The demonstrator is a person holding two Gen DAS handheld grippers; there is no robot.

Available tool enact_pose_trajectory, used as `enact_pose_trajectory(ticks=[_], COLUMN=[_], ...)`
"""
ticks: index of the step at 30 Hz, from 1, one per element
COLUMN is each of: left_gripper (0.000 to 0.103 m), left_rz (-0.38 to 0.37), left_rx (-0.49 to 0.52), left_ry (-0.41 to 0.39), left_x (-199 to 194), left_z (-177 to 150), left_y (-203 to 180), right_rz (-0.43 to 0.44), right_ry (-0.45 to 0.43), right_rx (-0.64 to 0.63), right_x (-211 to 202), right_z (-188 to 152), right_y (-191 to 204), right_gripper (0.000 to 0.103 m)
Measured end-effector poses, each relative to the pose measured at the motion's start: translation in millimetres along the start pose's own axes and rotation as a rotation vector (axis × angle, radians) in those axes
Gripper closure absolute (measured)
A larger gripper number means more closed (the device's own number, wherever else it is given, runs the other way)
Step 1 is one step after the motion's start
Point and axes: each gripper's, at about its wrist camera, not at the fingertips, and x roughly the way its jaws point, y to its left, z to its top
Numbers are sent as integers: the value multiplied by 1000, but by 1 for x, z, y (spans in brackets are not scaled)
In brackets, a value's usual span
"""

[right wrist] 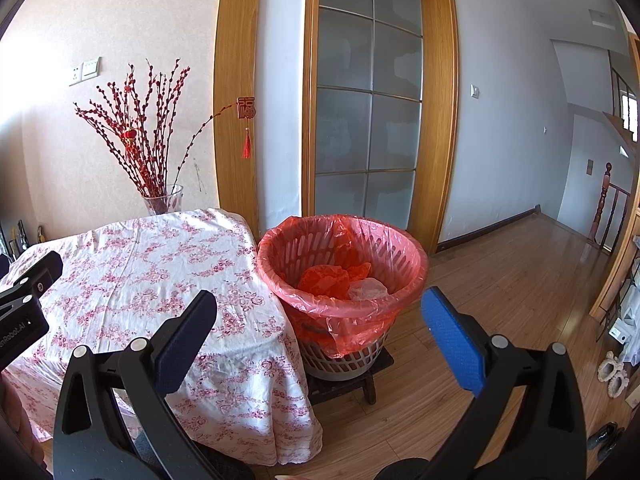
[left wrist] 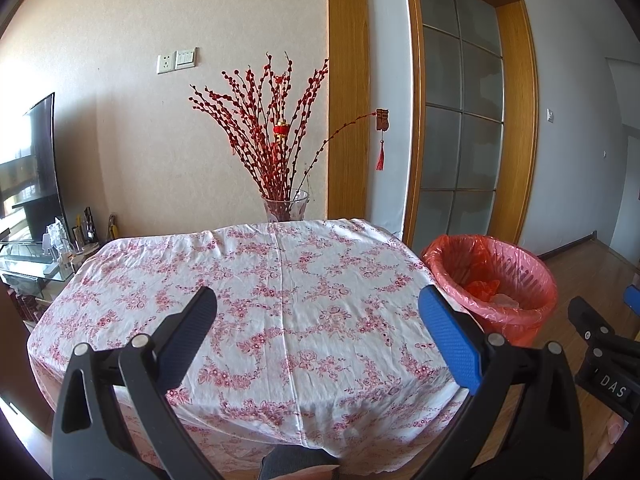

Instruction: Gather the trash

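Observation:
A white slatted waste basket [right wrist: 344, 360] lined with a red plastic bag [left wrist: 520, 276] stands on a low dark stool [right wrist: 348, 388] to the right of the table. Inside lie crumpled orange-red plastic [right wrist: 328, 278] and a clear plastic scrap [right wrist: 368, 290]. My left gripper [left wrist: 318, 320] hangs open above the near half of the flowered tablecloth [left wrist: 280, 280], nothing between its fingers. My right gripper [right wrist: 320, 320] is open too, held in front of the basket at the table's right corner, empty. No loose trash shows on the cloth.
A glass vase [left wrist: 286, 206] of red branches stands behind the table's far edge. A TV [left wrist: 32, 176] and glass stand with clutter sit at the left. A wood-framed glass door [right wrist: 368, 100] is behind the basket; wooden floor [right wrist: 500, 300] stretches right, with slippers [right wrist: 612, 374] and stair rail [right wrist: 608, 208].

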Motion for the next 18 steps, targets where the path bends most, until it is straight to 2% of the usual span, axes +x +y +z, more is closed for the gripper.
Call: enact_pose_trajectory(ticks=[18], left_gripper=[4], left_rz=[0], left_rx=[-8], left_ry=[18], left_x=[3], left_z=[1], left_y=[2], right_rz=[-1], right_ry=[0], right_rx=[0], right_x=[-1], right_z=[0], right_y=[1], right_gripper=[2])
